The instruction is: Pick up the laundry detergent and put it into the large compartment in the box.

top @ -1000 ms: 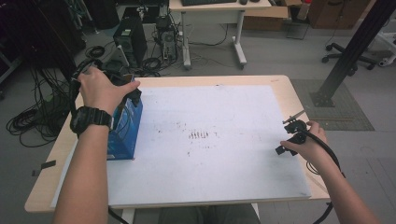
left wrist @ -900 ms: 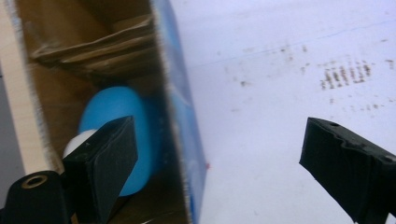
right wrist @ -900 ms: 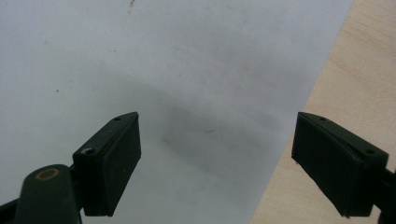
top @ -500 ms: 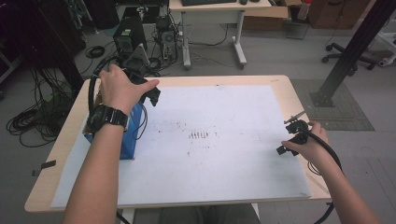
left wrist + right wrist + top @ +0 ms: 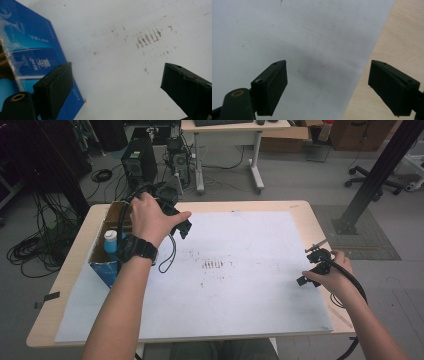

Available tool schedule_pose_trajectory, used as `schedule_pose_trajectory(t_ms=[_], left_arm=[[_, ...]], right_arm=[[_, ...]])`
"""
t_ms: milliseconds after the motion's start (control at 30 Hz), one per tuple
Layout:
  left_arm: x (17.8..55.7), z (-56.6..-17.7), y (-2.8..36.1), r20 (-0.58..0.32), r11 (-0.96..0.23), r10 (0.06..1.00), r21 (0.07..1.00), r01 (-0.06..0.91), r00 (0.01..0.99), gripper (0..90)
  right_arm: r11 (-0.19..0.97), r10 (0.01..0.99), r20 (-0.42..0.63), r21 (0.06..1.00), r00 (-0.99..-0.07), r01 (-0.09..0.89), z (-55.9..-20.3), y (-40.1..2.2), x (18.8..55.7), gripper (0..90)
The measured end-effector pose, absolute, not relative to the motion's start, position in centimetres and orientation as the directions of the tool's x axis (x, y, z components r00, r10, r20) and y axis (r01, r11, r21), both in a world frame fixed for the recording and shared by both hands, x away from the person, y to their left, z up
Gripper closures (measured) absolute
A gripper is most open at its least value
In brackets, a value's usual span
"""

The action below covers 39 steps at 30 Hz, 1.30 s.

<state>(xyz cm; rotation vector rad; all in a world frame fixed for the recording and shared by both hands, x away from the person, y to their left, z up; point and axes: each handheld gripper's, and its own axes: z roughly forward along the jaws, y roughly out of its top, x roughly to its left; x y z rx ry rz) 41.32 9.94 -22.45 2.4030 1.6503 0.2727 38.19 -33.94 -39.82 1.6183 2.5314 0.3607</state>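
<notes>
**Left gripper lifts off the blue box and swings toward the mat**

Since the earlier frames the left gripper (image 5: 183, 226) has moved off the top of the blue box (image 5: 107, 270) and now sits just past the box's far right corner, over the white mat (image 5: 250, 290). The box itself looks shifted toward the table's left edge and stands open at the top, with a white-capped bottle (image 5: 110, 239) inside it, behind and to the left of the gripper. In the left gripper view its jaws stand wide apart with nothing between them; the box's blue side (image 5: 37, 57) lies just beside the left jaw, and a patch of dark smudges (image 5: 148, 37) marks the mat ahead. Whether that jaw touches the box is hard to tell from this angle.

The right gripper (image 5: 314, 265) has barely changed place, resting near the mat's right edge, well apart from the box. Its jaws are spread and empty, one over the mat (image 5: 299, 37), the other over the bare wooden table (image 5: 407, 45).
</notes>
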Motion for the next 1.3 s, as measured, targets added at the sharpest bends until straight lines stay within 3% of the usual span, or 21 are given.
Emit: schedule_pose_trajectory(t_ms=[733, 1300], left_arm=[[41.5, -25.6, 5.8, 0.041, -0.432, 0.900, 0.228, 0.873, 0.434, 10.8], [41.7, -28.2, 4.7, 0.026, -0.431, 0.900, 0.200, 0.880, 0.435, 11.0]], right_arm=[[0.398, 0.907, 0.031, 0.259, -0.420, 0.880, -39.9, -34.1, 38.1, 15.9], [0.401, 0.906, 0.032, 0.259, -0.422, 0.879, -39.9, -34.0, 38.1, 15.9]])
